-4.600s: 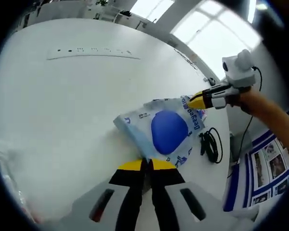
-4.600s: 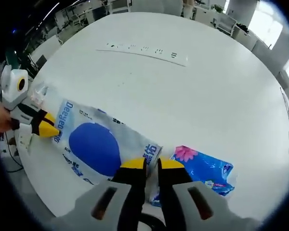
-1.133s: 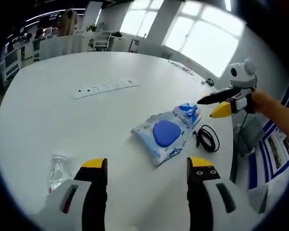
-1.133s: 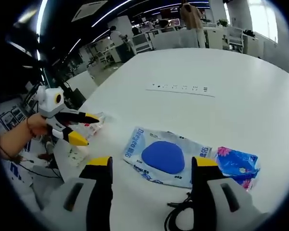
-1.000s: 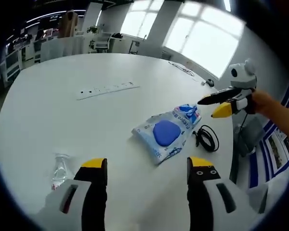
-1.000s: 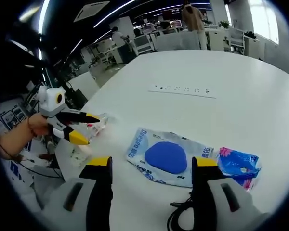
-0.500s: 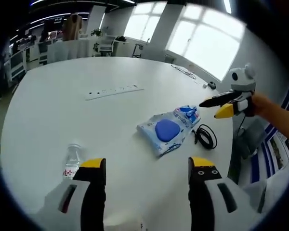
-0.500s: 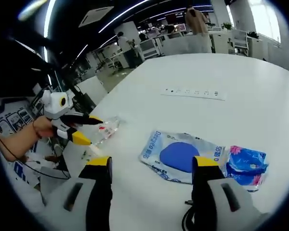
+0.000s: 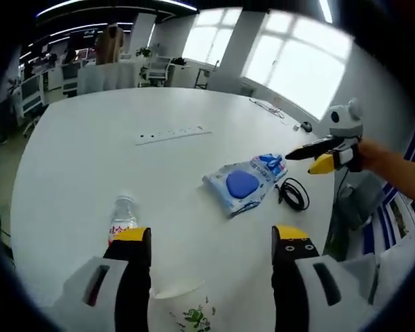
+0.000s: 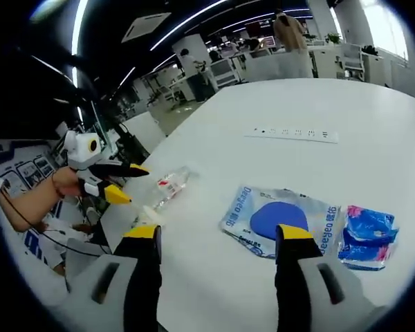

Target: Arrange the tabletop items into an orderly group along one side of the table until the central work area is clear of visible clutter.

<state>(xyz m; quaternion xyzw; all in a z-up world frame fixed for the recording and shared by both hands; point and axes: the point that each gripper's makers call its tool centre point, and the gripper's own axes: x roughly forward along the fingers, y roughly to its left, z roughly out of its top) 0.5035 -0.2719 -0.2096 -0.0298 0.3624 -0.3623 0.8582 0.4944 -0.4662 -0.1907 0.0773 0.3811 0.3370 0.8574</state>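
A white and blue tissue pack (image 9: 243, 185) is seen lying flat on the white table (image 9: 76, 159), well ahead of the left gripper (image 9: 211, 238) and toward its right-hand finger. A smaller bright blue pack (image 10: 368, 235) is seen touching or just overlapping one end of it, to the right of the right gripper (image 10: 219, 235). A coiled black cable (image 9: 294, 194) is noted just beside the two packs, near the table edge. These three items are judged to be already grouped along one side.

A clear water bottle (image 9: 122, 216) lies on its side just ahead of the left gripper's left-hand finger (image 9: 131, 238), well apart from the packs. A paper cup (image 9: 187, 308) with a green print is seen between the left gripper's fingers, close to the camera; whether it is touched cannot be told. A white power strip (image 9: 173, 134) lies far ahead, mid-table, and appears to be a fixture.

The left gripper's fingers are spread wide, with nothing pinched. The right gripper's fingers are likewise spread wide and empty, held above the table short of the packs.

Progress is judged partial: the packs and cable are gathered, while the bottle and cup remain to be brought alongside them. The bottle, being round and on its side, may roll when gripped
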